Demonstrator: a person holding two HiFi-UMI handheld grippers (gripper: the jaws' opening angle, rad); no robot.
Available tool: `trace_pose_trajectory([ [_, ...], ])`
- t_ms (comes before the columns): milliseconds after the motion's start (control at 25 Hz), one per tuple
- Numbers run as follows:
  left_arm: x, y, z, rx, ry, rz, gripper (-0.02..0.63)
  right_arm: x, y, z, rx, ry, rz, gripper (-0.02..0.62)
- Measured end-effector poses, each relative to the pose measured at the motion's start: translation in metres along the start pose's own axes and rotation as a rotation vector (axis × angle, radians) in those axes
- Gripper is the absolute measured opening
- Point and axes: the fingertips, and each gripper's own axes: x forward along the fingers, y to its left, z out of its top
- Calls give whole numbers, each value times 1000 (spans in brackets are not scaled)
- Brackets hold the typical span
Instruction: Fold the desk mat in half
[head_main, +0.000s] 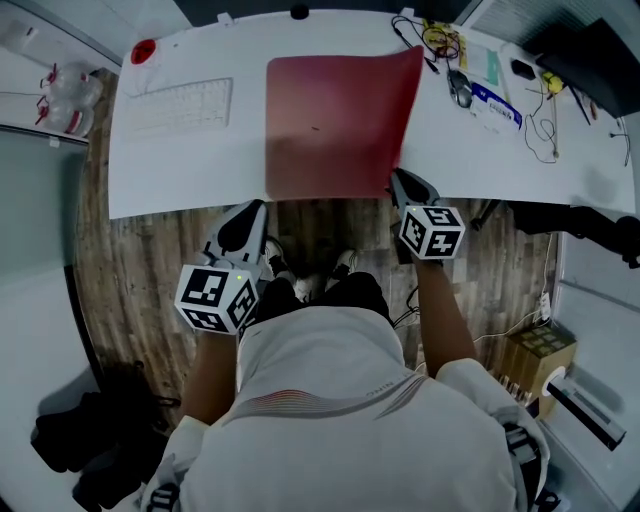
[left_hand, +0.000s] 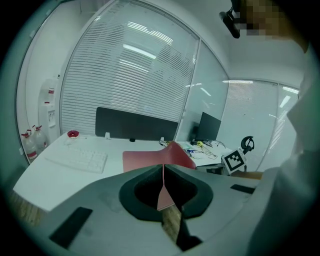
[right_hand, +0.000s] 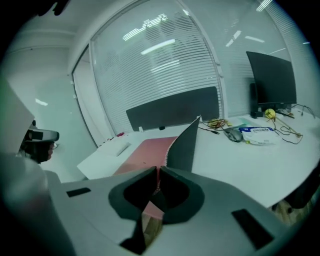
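The red desk mat lies on the white desk, reaching its front edge. The mat's right side is lifted and curls upward, showing a dark underside. My right gripper is shut on the mat's near right corner; the pink edge runs between its jaws. At the near left corner my left gripper is also shut on the mat, with a thin pink edge pinched between the jaws. The left part of the mat still lies flat.
A white keyboard and a red round object sit left of the mat. Right of it are a mouse, a printed packet, tangled cables and a monitor. A dark partition stands behind the desk.
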Motion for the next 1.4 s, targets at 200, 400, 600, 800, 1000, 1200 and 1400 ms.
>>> trace_pose_trajectory([
  [200, -21, 36, -1, -11, 0, 26, 20, 27, 51, 1, -43, 18, 57, 77],
  [400, -46, 79, -5, -28, 1, 65, 20, 60, 100, -5, -62, 46, 97, 77],
  [600, -65, 113, -9, -49, -5, 88, 20, 93, 147, -21, -117, 122, 148, 77],
  [800, -79, 141, -12, -67, -9, 102, 20, 119, 195, -59, -154, 244, 215, 77],
  [1000, -84, 153, -10, -92, -29, 106, 20, 131, 212, -80, -182, 303, 215, 86],
  [1200, -84, 150, -9, -104, -40, 94, 20, 124, 219, -60, -202, 236, 250, 137],
  [1400, -74, 133, 8, -84, -81, 57, 20, 82, 206, 6, -178, 38, 257, 104],
])
